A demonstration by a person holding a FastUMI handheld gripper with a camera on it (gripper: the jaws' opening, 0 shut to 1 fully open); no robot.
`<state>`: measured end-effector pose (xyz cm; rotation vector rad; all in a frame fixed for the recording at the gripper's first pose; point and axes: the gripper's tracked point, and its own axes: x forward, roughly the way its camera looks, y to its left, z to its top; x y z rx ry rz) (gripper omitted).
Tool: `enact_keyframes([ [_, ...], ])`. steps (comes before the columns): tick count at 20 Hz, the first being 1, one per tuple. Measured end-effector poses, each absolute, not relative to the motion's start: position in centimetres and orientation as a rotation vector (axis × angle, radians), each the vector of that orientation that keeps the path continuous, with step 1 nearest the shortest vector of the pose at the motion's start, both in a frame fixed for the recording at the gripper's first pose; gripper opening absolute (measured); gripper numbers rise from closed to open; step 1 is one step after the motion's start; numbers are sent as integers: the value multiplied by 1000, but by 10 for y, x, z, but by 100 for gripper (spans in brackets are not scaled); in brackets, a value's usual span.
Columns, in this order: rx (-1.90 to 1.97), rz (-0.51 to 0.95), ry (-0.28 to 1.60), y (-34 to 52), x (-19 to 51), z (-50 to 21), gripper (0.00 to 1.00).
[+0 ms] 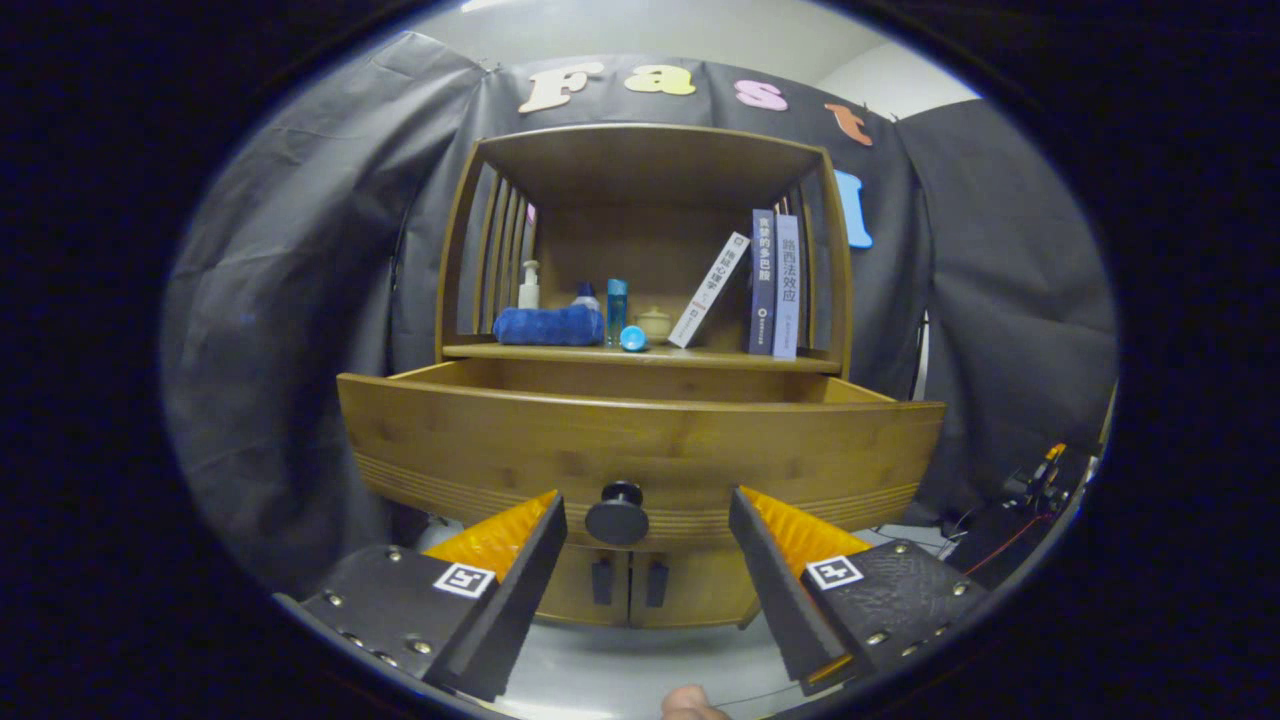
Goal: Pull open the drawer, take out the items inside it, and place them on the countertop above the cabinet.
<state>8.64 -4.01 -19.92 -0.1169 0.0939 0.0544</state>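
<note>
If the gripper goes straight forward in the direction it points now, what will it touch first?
Most likely the round knob on the pulled-out drawer. The gripper is open, the knob between its fingers and apparently just ahead; depth is uncertain.

Drawer [640, 440]: pulled out below the worktop [640, 354].
Knob [617, 516]: between the spread gripper [645, 540] fingers, untouched.
Books [772, 285]: right on worktop; towel [548, 326] left.

On the shelf [640, 352] above the drawer [640, 440], three books [775, 283], three bottles [617, 310], one blue towel [548, 326], one small jar [655, 323] and one blue cap [632, 339] are counted. The gripper [648, 520] is held open.
</note>
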Motion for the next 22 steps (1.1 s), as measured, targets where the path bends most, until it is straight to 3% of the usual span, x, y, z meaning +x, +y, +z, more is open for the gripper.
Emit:
enact_keyframes([
  [11,-79,30,173,-10,130,-226,98],
  [22,-93,42,101,6,189,-221,100],
])
